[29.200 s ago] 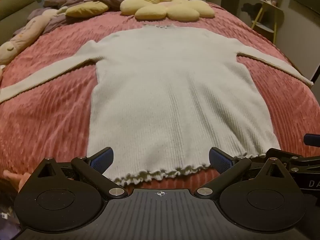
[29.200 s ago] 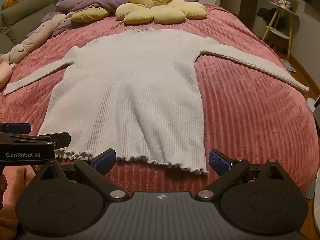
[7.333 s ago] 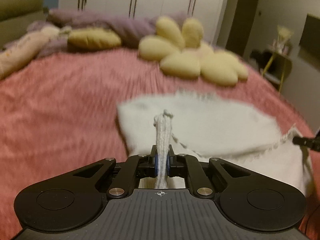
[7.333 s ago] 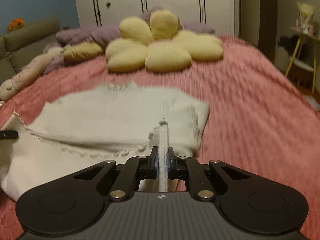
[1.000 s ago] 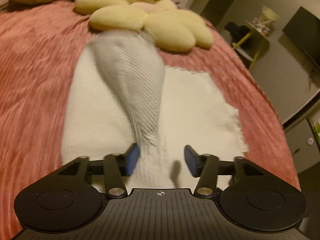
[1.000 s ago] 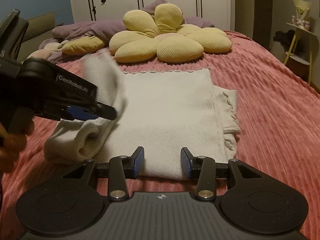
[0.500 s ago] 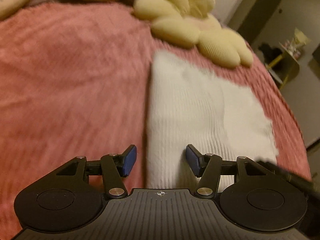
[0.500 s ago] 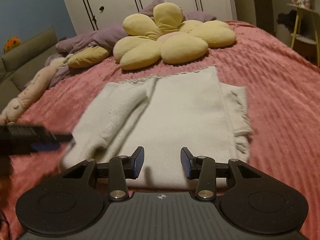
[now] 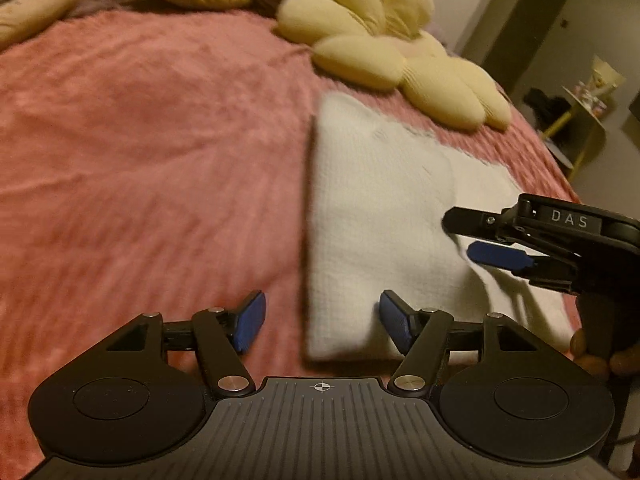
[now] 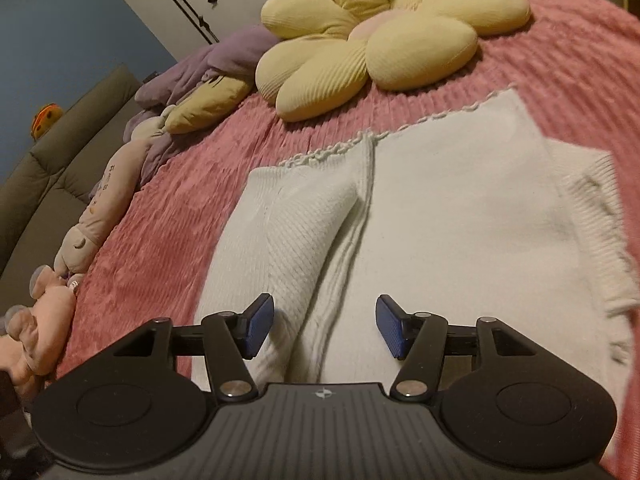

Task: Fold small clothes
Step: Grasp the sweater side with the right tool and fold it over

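White sweater [image 10: 460, 220] lies folded on the pink bedspread [image 9: 140, 140]. Left gripper [image 9: 322, 322] and right gripper [image 10: 324, 328] have just been opening; both stand spread, gripping nothing.

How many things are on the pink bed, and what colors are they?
White: 1, the folded sweater
Yellow: 2, the flower pillow and a small cushion
Purple: 1, the bunched blanket
Pale pink: 2, the long plush toy and a smaller plush toy at the bed's edge
Total: 6
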### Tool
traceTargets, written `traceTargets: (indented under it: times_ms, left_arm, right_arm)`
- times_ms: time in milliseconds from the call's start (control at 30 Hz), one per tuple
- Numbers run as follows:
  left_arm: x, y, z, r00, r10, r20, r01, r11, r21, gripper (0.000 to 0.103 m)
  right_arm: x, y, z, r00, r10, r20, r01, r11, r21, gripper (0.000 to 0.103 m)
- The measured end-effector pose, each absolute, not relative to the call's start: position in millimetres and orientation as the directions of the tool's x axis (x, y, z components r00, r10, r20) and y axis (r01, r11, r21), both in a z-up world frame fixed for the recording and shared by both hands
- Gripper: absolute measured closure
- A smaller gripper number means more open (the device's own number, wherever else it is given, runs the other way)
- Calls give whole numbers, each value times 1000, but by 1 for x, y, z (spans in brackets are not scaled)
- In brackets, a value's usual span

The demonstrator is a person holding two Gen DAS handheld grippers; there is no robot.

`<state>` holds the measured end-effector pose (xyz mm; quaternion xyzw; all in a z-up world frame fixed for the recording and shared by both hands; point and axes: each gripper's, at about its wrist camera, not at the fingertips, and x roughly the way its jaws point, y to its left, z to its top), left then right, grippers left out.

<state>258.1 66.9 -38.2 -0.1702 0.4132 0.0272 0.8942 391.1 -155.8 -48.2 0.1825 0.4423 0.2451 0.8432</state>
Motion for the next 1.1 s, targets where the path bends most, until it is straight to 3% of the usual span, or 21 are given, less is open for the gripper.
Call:
traceTargets:
  times_ms: [200,400,533,800,1000,1100]
  left_arm:
    - [259,76,-45,646,-82,-759,-216,934,-285,32]
    - [257,72,-41,650,-79,-756,-215,935,-283,30]
    - [253,67,-27,671,-92,-736,-186,940,-287,30]
    - [264,50,-24,669,-113,-735,-140,952,-274,30]
    - [283,32,-44,615,-142,-776,-120,955,-270,30]
    - [282,33,-45,616,-141,-775,-120,956,-269,30]
  right_arm:
    - [405,-142,-58,440,643,-627,-257,759,598,54]
    - [415,-138,-63,412,685,-601,-225,716,661,79]
    - [407,-131,-49,476,617,-627,-296,784,546,86]
    - [385,-151,-11,686,375,-623,-335,923,187,89]
    - [389,-184,-36,632,362,-685,-263,932,250,87]
    - [393,-200,-44,604,419,-678,-242,907,345,79]
